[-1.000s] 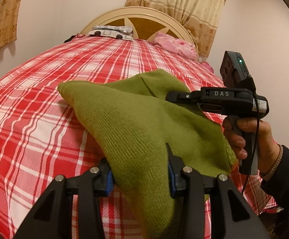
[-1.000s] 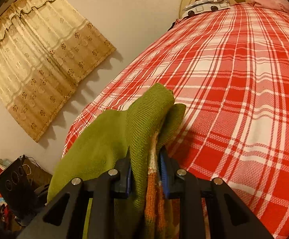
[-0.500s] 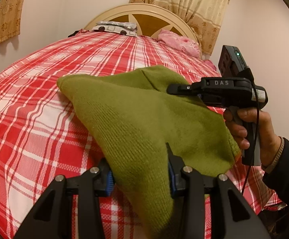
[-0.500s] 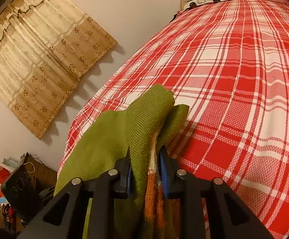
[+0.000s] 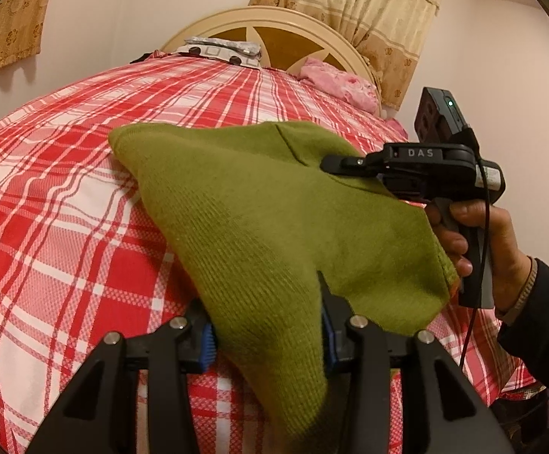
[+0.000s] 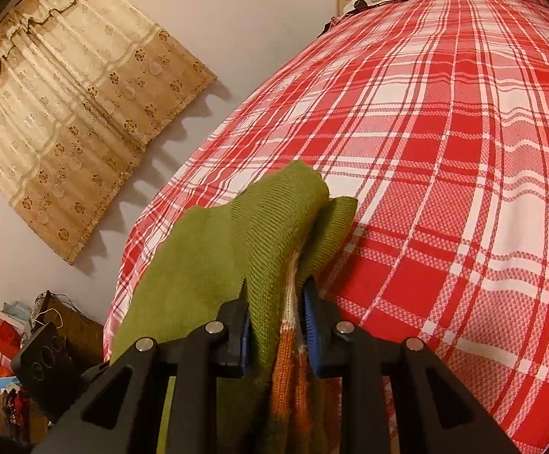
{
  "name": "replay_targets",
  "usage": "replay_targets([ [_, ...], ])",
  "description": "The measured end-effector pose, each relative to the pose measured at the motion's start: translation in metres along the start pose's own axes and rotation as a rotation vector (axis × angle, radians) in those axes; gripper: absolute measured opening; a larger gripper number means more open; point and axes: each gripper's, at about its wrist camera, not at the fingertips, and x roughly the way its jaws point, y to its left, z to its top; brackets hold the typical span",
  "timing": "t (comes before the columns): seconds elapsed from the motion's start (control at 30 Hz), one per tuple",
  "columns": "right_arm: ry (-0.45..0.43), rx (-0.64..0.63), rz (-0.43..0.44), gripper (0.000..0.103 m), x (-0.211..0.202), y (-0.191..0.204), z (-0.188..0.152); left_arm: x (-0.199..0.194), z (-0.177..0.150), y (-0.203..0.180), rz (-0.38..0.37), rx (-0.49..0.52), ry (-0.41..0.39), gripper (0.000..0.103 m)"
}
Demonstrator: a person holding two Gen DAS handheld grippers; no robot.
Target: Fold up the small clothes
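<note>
A green knit garment [image 5: 255,208] hangs stretched over the red plaid bed [image 5: 47,227], held between both grippers. My left gripper [image 5: 267,340] has a bunched corner between its blue pads, which still press on the knit while the jaws are opening slightly. In the left wrist view my right gripper [image 5: 331,162] bites the far right corner, with a person's hand [image 5: 493,249] on its handle. Seen from the right wrist, my right gripper [image 6: 276,325] is shut on folded green knit [image 6: 206,265] with an orange and cream striped layer [image 6: 293,340] inside. The garment's far left corner touches the bed.
The bedspread [image 6: 463,151] runs back to a round headboard [image 5: 274,34], with a pink pillow [image 5: 335,79] and a patterned bundle [image 5: 221,45] in front of it. Curtains [image 6: 66,94] hang on the wall. Bags and clutter [image 6: 6,344] sit on the floor beside the bed.
My left gripper has sunk a little toward the bed with the garment. Both grips on the green knit look the same, and the right gripper has hardly moved.
</note>
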Motion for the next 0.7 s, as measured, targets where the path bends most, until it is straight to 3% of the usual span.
replay_targets([
  [0.53, 0.009, -0.049, -0.110, 0.028, 0.002, 0.006, -0.001, -0.018, 0.002, -0.007, 0.054, 0.021, 0.011, 0.054],
  [0.63, -0.026, -0.044, -0.119, 0.030, -0.012, 0.005, 0.001, -0.025, 0.006, -0.005, 0.054, 0.015, -0.005, 0.055],
  [0.7, -0.089, -0.049, -0.119, 0.030, -0.033, 0.008, 0.003, -0.033, 0.009, -0.007, 0.073, 0.026, -0.041, 0.065],
])
